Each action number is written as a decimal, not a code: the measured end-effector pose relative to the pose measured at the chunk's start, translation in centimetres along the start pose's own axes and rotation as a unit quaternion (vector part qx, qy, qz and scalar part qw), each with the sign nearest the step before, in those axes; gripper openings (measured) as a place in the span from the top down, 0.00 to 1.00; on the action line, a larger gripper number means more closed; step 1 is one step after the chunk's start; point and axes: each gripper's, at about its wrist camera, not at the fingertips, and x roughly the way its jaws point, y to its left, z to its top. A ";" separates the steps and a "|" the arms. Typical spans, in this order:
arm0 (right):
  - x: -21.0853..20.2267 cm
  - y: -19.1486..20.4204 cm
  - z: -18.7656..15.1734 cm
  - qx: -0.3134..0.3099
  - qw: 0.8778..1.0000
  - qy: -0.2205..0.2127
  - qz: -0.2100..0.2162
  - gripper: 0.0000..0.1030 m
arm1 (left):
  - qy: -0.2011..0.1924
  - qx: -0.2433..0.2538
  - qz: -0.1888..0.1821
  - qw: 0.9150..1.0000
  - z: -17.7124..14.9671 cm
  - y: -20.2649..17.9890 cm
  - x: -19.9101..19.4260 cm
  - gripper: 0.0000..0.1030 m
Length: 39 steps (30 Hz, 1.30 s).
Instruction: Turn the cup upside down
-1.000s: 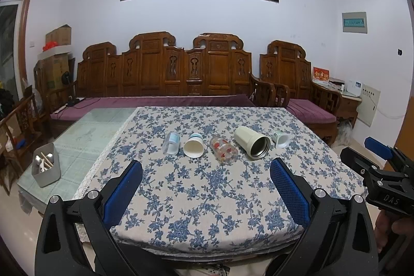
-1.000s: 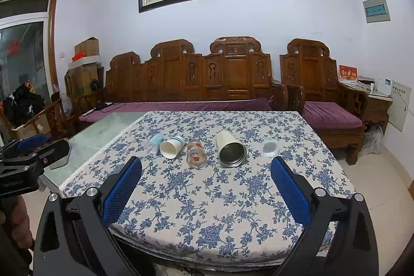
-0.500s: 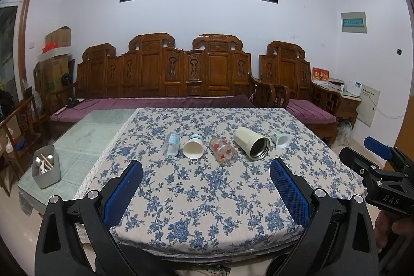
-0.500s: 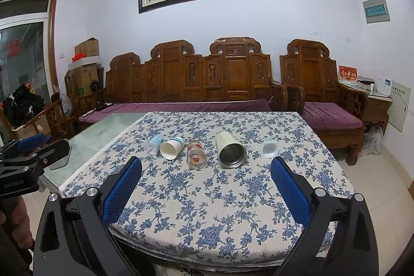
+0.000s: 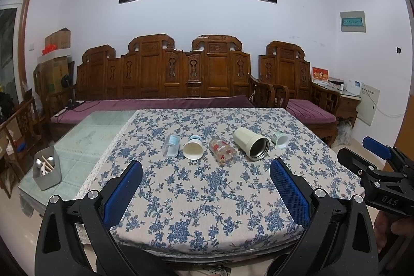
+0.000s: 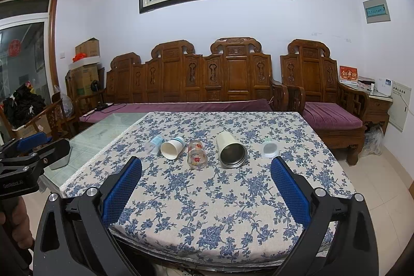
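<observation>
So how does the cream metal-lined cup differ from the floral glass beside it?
The cream cup is opaque, with a dark steel inside; the floral glass is clear with red print. The cream cup is larger than the glass. Both lie on their sides on the tablecloth, mouths toward the cameras.

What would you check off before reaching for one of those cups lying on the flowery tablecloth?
1. Left gripper open, holding nothing: ok.
2. Right gripper open, holding nothing: ok.
3. Five cups in a row, all on their sides, none flipped: ok.
4. Steel-lined cup apart from the glass: ok.
5. Paper cup close beside the clear cup; touching or not: cannot tell.
6. Tablecloth lying flat: ok.
</observation>
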 end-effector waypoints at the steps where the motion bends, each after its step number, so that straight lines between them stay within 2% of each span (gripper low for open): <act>1: -0.1 0.0 0.0 0.000 1.000 0.000 0.000 0.03 | 0.000 0.000 0.000 1.000 0.0 0.0 0.0 0.08; 24: -0.1 0.1 0.2 0.002 1.000 0.003 0.001 0.03 | -0.005 0.003 -0.005 1.000 0.0 0.0 -0.5 0.08; 27: -0.2 0.5 1.1 0.006 1.000 0.009 0.001 0.03 | 0.003 0.002 -0.007 1.000 -0.4 0.0 -0.1 0.08; 31: 1.0 -0.2 0.1 0.011 1.000 0.021 0.001 0.03 | 0.025 0.006 -0.013 1.000 -0.9 0.0 1.3 0.08; 39: 5.9 -2.0 -0.9 0.012 0.998 0.061 -0.007 0.03 | 0.074 0.019 -0.030 0.997 -0.8 0.1 6.1 0.08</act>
